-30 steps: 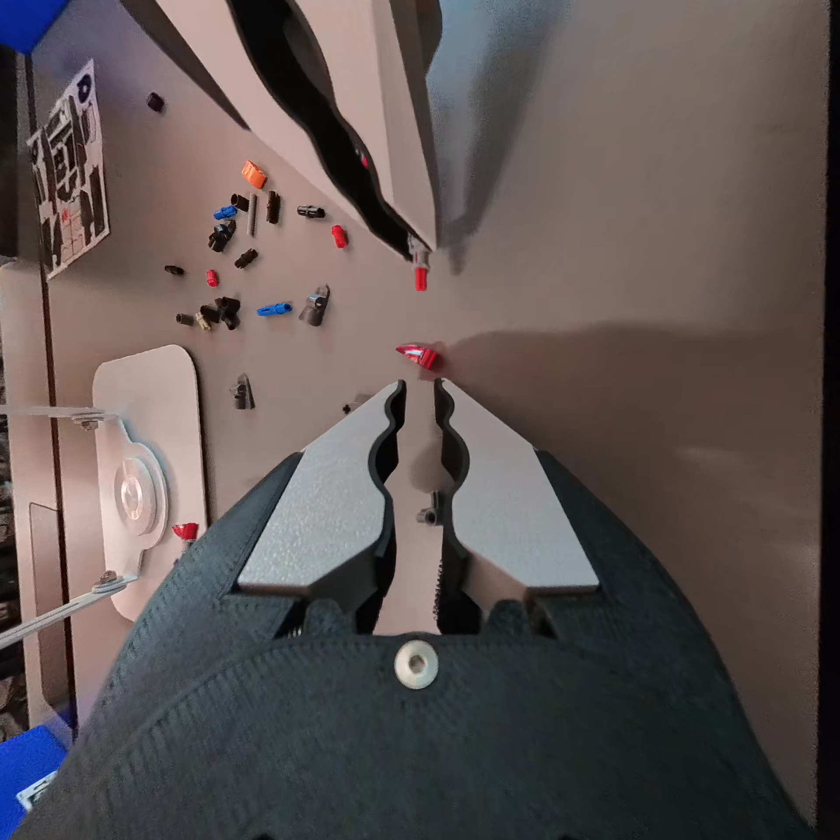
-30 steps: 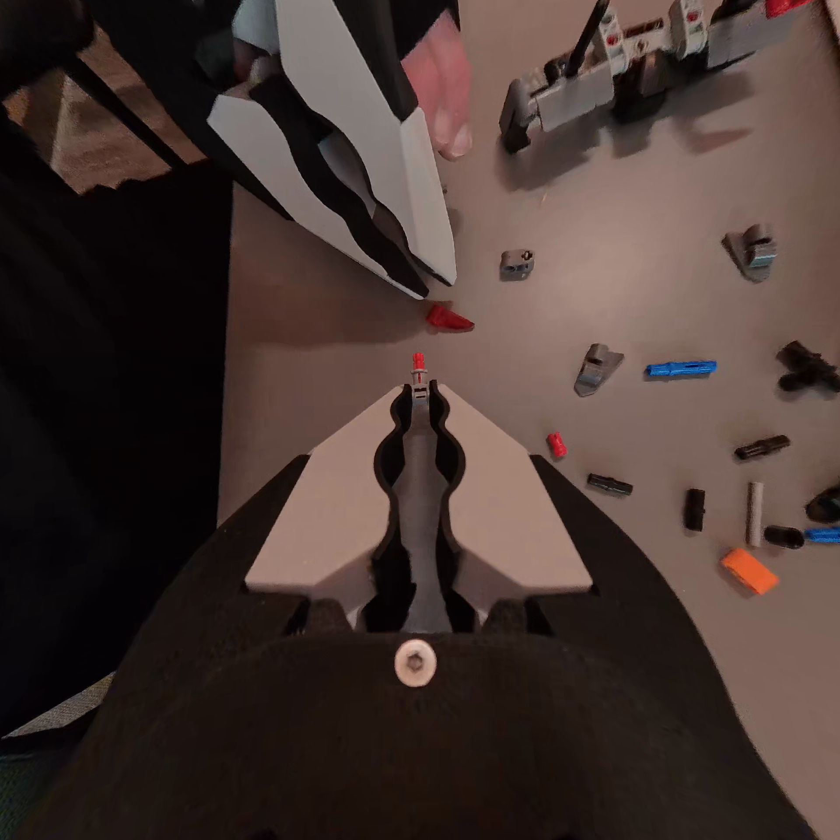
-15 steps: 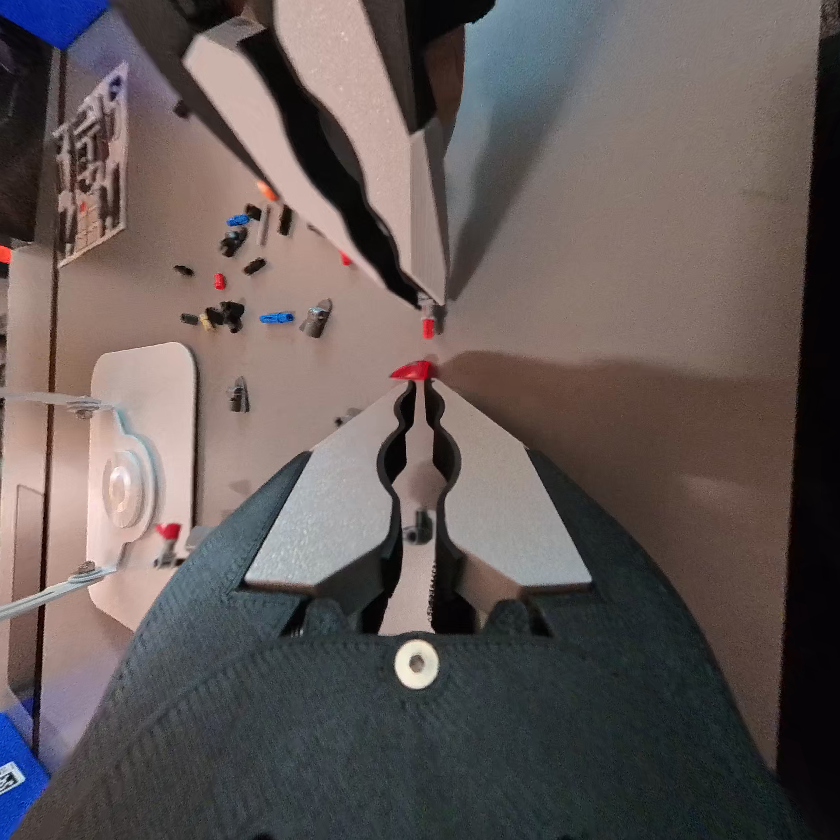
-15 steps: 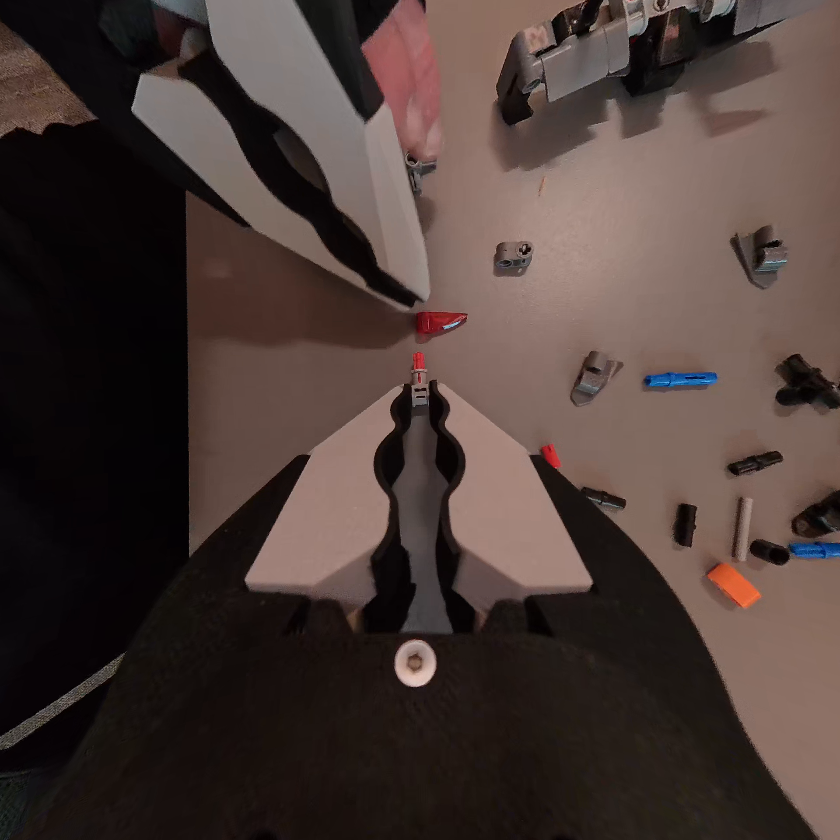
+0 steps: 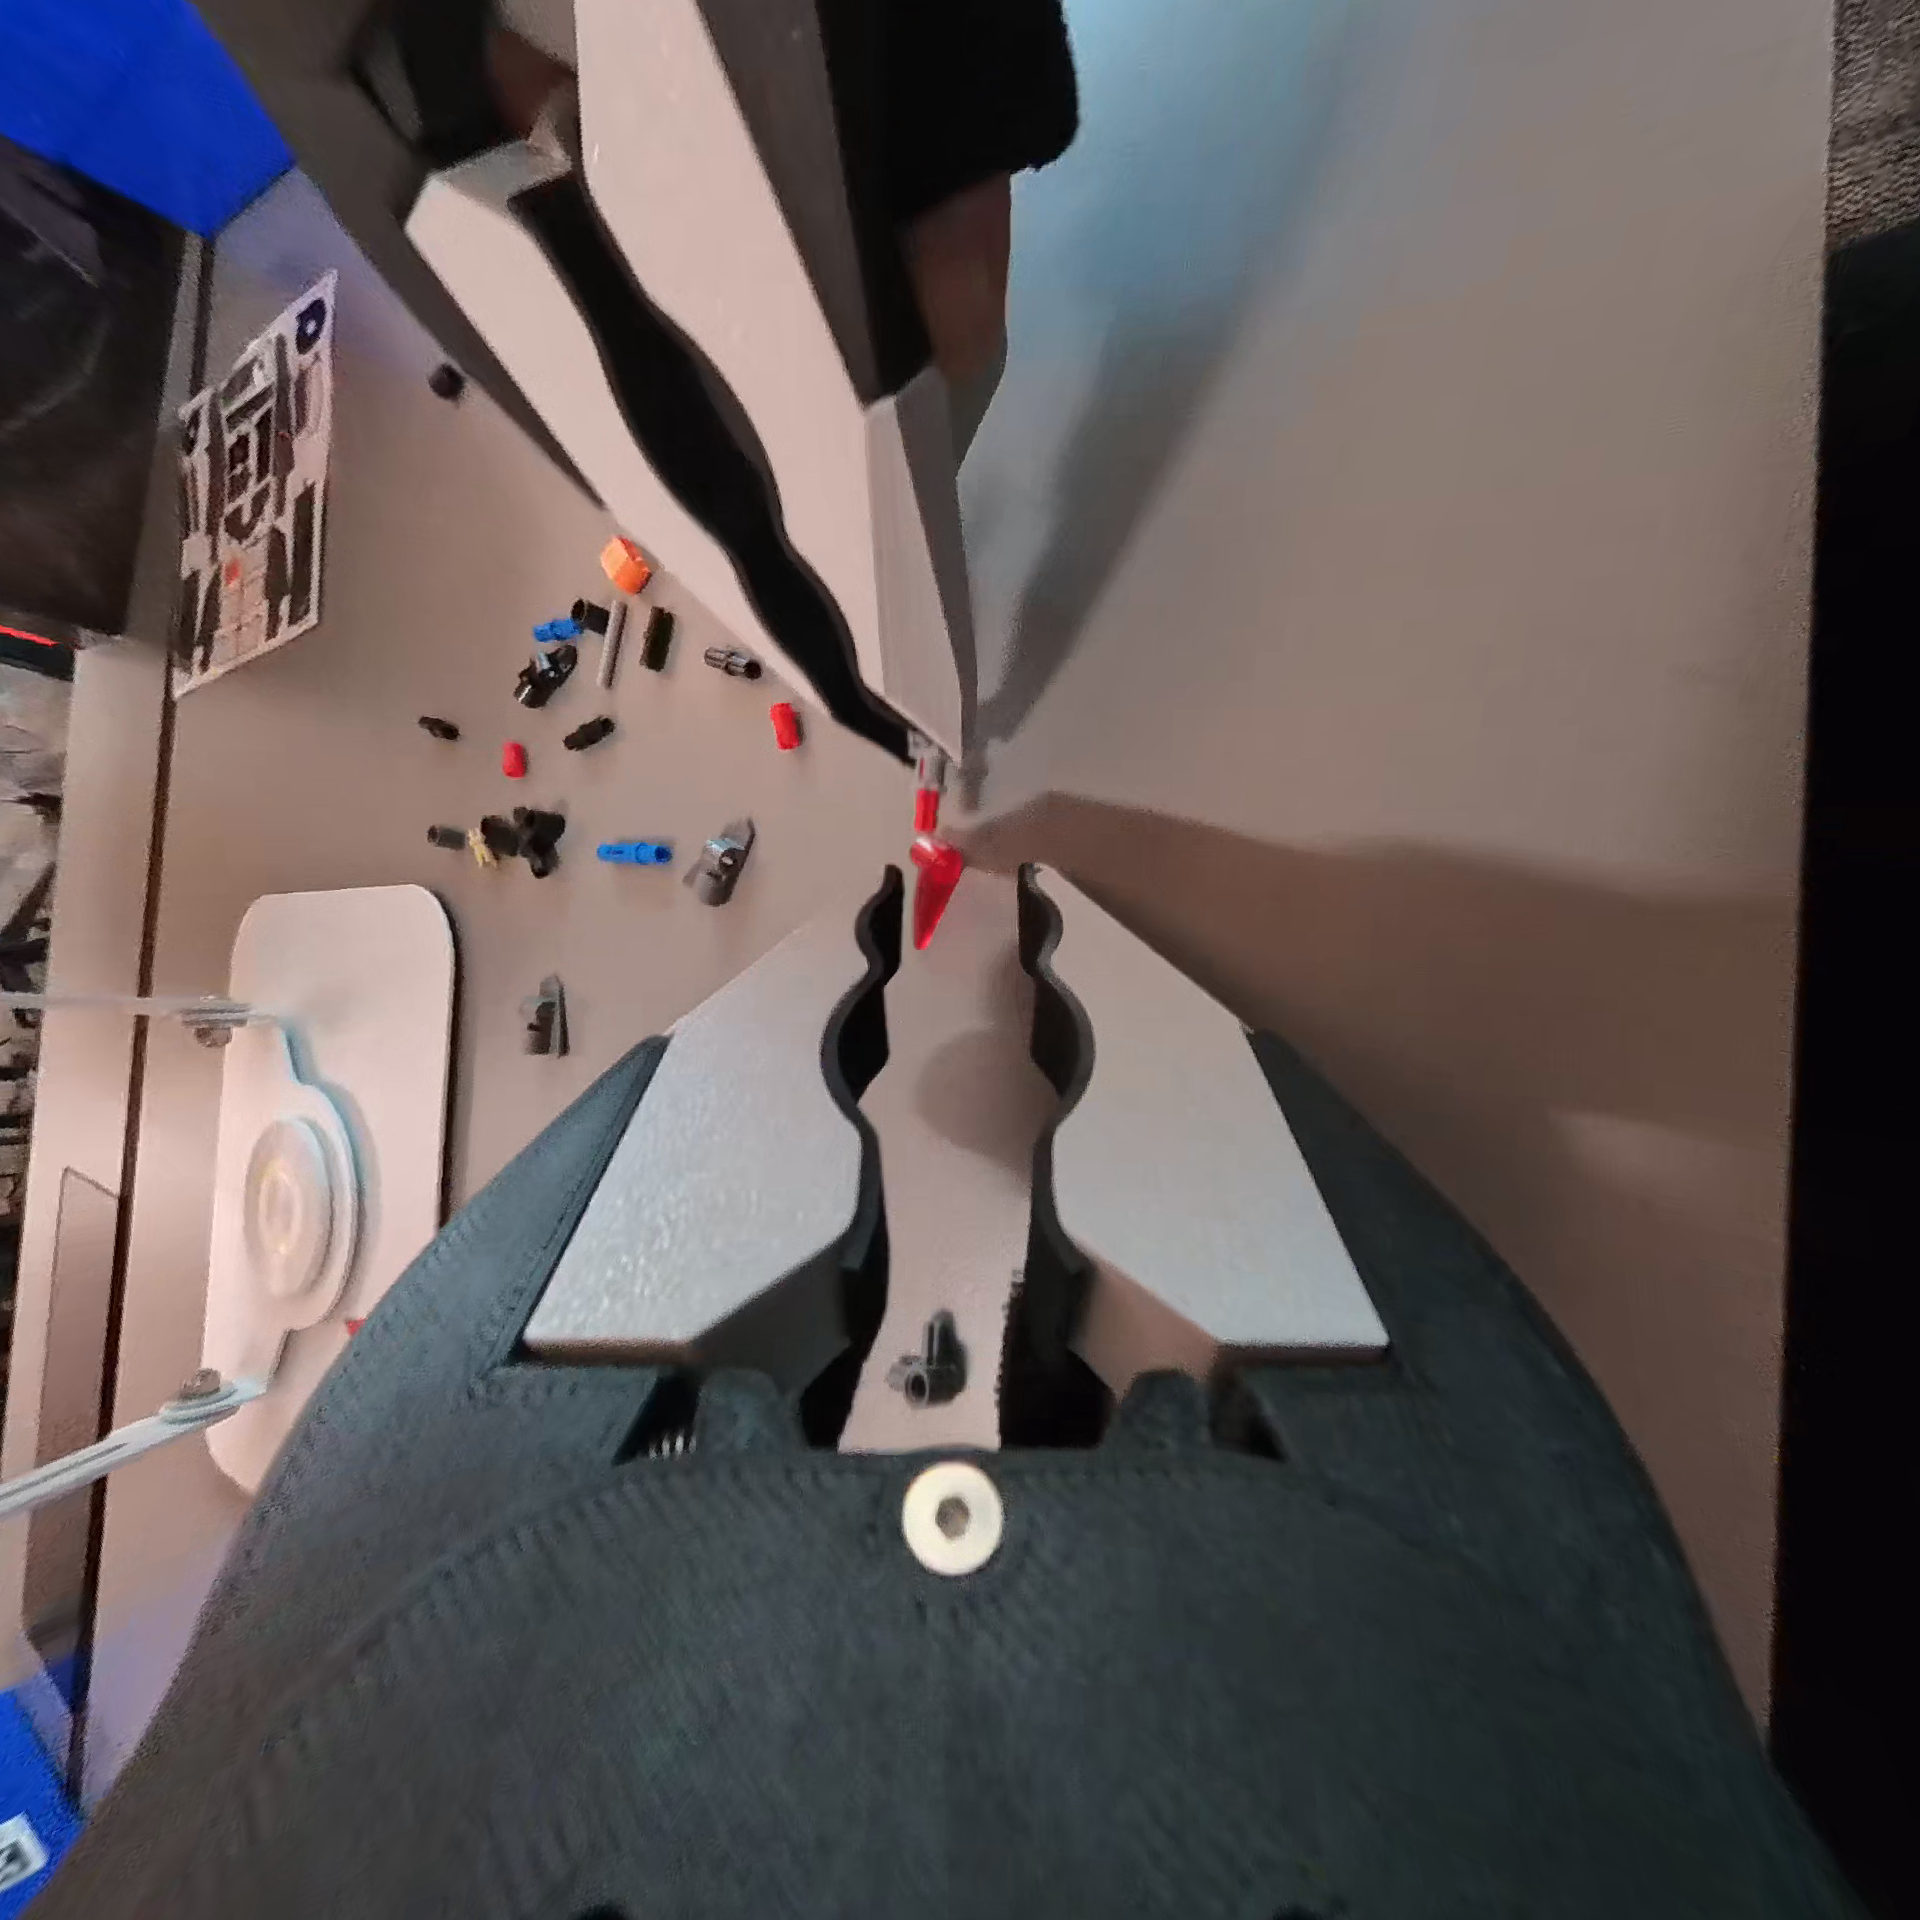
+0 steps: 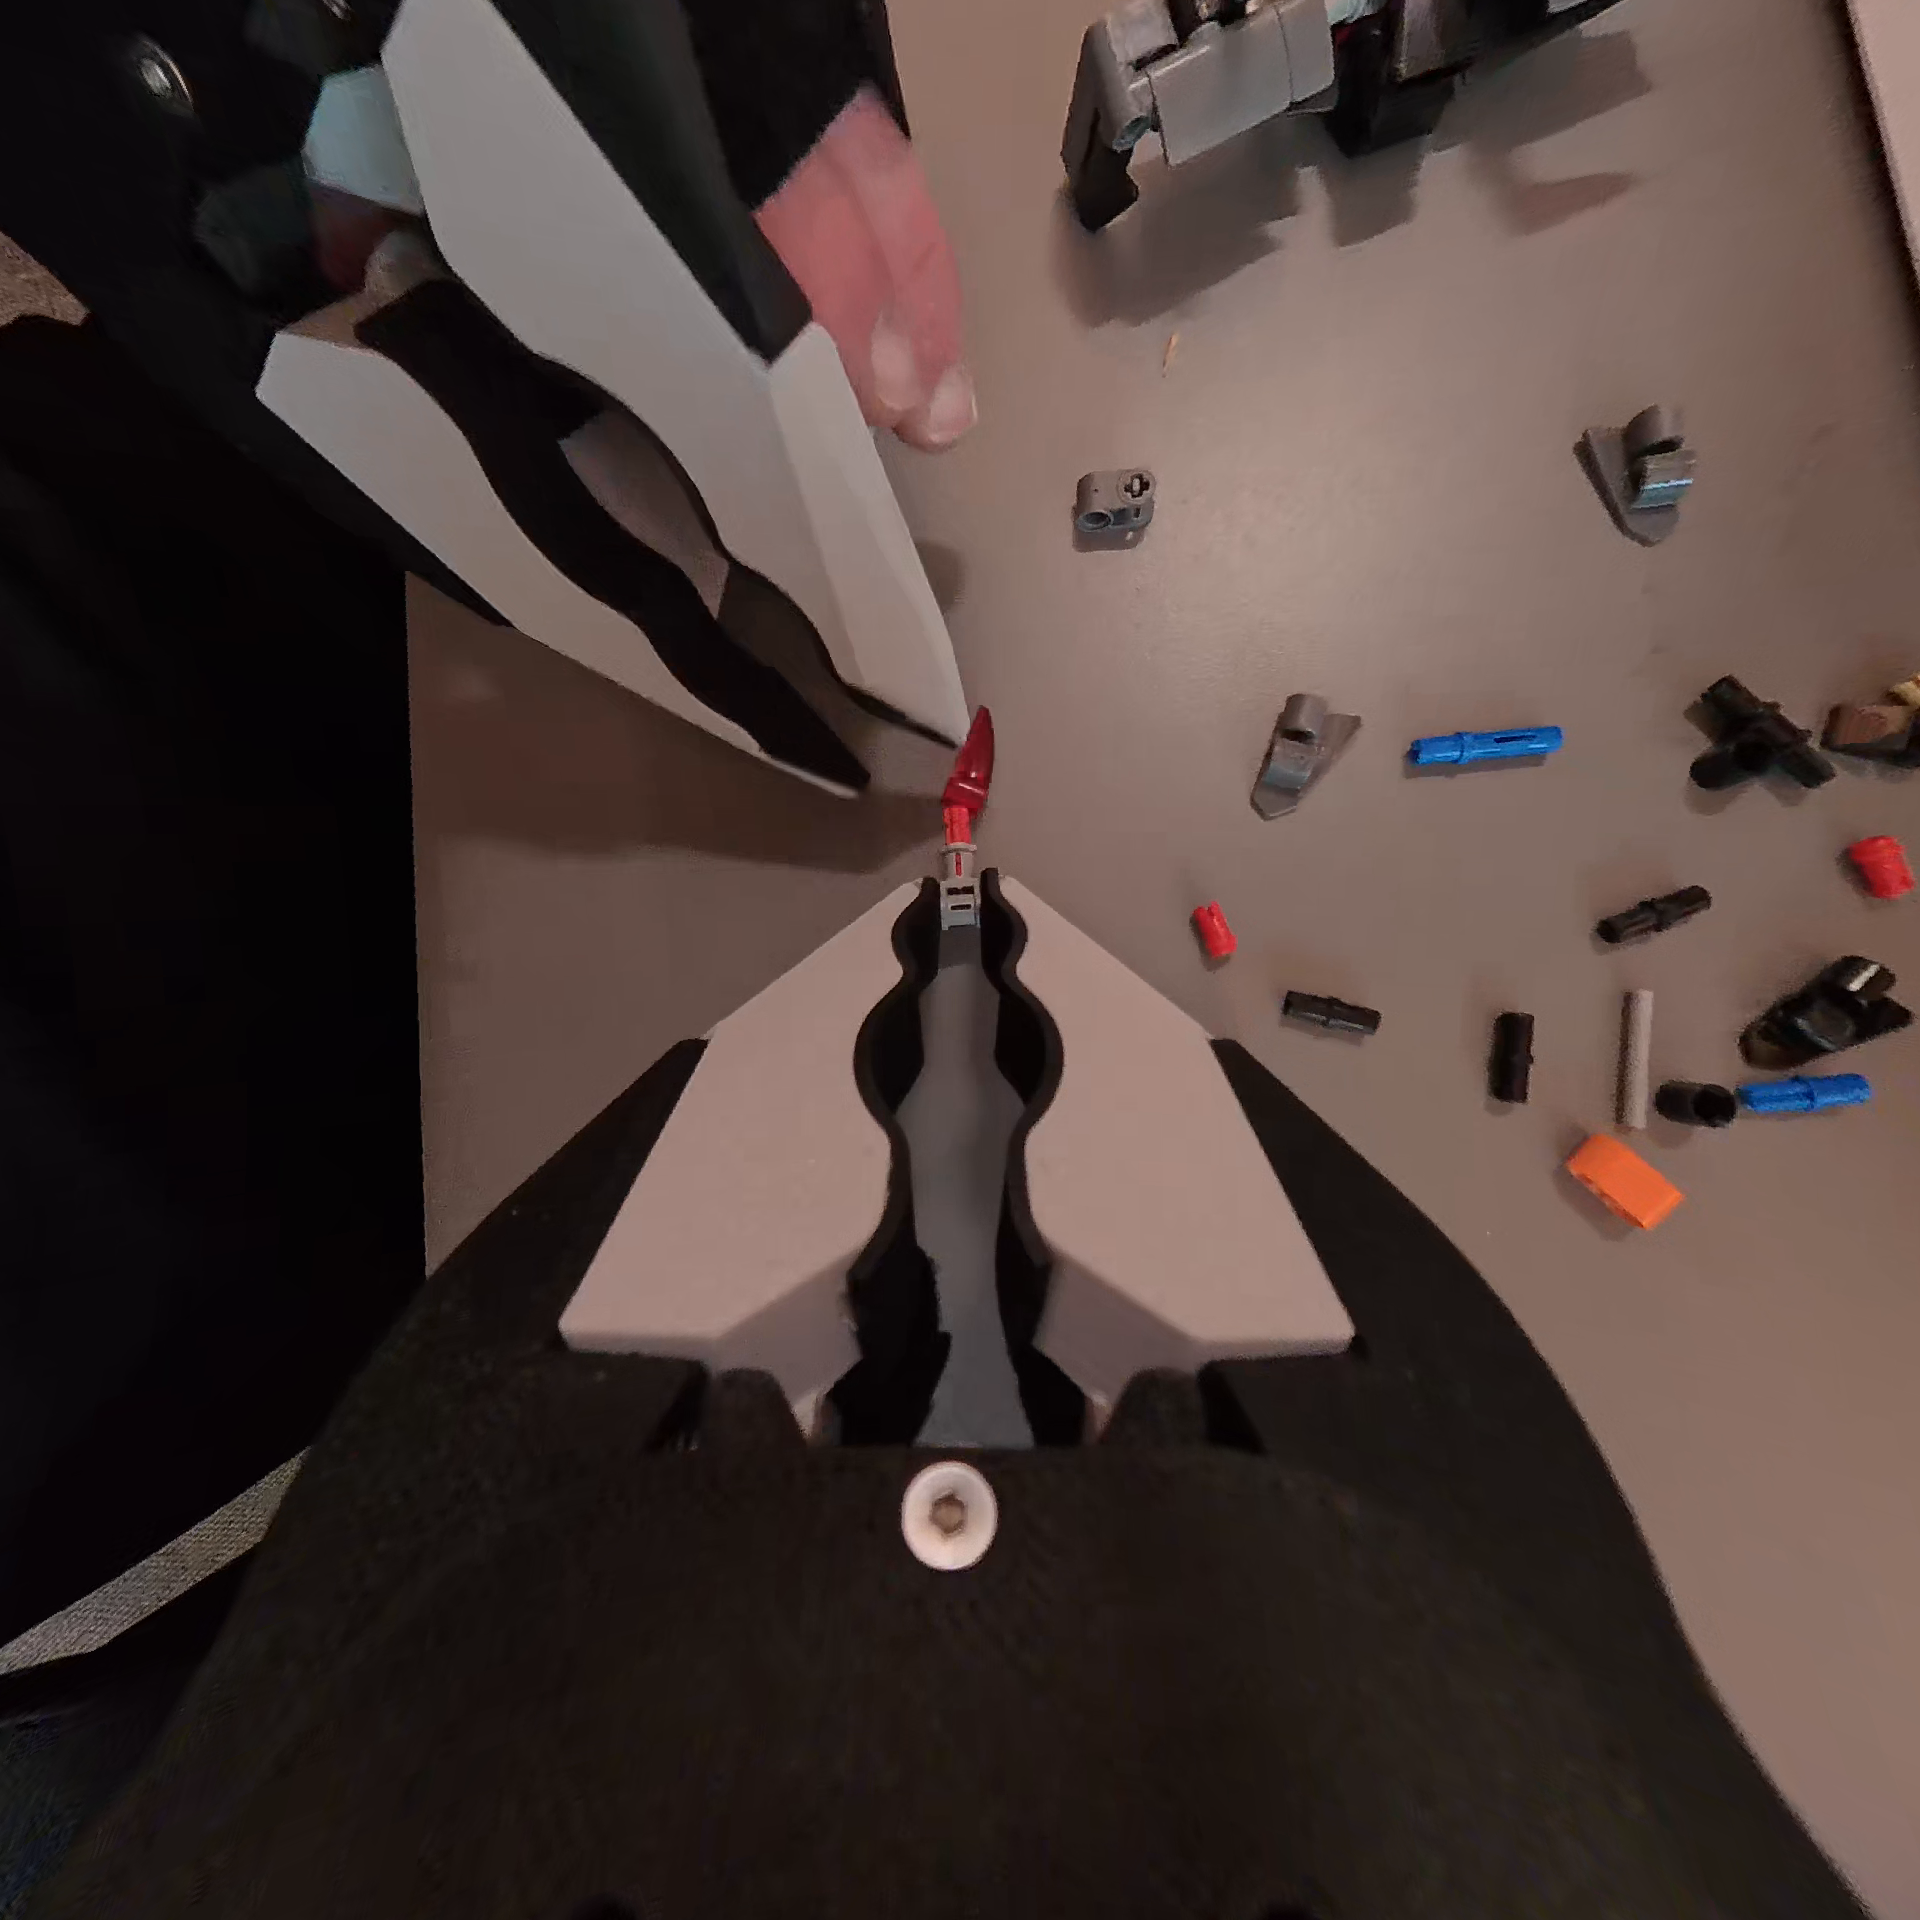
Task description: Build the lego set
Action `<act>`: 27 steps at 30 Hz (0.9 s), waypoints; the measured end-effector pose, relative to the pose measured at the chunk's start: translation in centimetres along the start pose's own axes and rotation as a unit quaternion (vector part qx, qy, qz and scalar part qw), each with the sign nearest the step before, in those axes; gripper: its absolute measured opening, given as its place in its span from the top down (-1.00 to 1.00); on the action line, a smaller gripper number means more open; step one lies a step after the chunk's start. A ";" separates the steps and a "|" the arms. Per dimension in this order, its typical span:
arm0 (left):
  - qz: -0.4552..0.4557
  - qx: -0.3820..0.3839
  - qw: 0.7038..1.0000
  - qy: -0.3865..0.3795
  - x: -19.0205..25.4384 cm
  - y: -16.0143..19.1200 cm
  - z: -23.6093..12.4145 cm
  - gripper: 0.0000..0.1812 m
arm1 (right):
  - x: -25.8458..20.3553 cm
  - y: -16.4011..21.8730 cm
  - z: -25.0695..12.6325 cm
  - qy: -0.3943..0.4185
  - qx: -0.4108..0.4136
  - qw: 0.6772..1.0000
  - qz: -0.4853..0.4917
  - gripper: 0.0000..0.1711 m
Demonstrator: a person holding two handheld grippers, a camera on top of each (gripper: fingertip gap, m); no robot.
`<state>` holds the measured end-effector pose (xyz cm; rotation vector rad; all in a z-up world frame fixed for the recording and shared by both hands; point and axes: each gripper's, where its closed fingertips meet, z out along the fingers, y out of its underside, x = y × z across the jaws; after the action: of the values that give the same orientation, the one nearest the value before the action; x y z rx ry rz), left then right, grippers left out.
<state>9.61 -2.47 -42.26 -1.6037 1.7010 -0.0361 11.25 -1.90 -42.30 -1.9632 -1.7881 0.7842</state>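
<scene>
My right gripper [image 6: 958, 881] is shut on a small grey pin with a red end [image 6: 958, 896] that sticks out past its tips. A red pointed lego piece [image 6: 971, 762] sits in line on that red end, touching it. My left gripper [image 5: 956, 891] is open, its tips on either side of the red pointed piece [image 5: 933, 891] without clamping it. In the left wrist view the right gripper [image 5: 928, 750] comes in from above, holding the pin [image 5: 928, 802]. In the right wrist view the left gripper [image 6: 912, 756] reaches in from the upper left.
Loose pieces lie on the brown table to the right: blue pins [image 6: 1486, 746], black pins [image 6: 1330, 1013], an orange piece [image 6: 1624, 1180], grey connectors [image 6: 1114, 506]. A partly built grey model [image 6: 1247, 94] is at the back. A white stand base [image 5: 343, 1091] and a sticker sheet [image 5: 255, 499] lie on the left wrist view's left side. A person's fingers [image 6: 914, 343] hold the left gripper.
The red pointed piece lay flat on the table; my left gripper closed on it, turned it in line with the pin's red end, then opened. The right gripper kept holding the pin.
</scene>
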 end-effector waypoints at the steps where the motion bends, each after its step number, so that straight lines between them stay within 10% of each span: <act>1: -0.004 0.001 1.000 -0.002 -0.2 0.1 -0.3 0.77 | 0.1 0.1 -0.2 0.003 0.001 1.000 0.001 0.95; 27: -0.045 -0.029 0.998 0.042 0.0 1.1 0.3 0.91 | -1.2 0.9 0.3 -0.015 -0.003 1.000 -0.004 0.94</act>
<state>8.86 -2.10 -42.97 -1.7423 1.7063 -0.0993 11.77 -3.22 -42.91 -1.9574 -1.8157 0.8119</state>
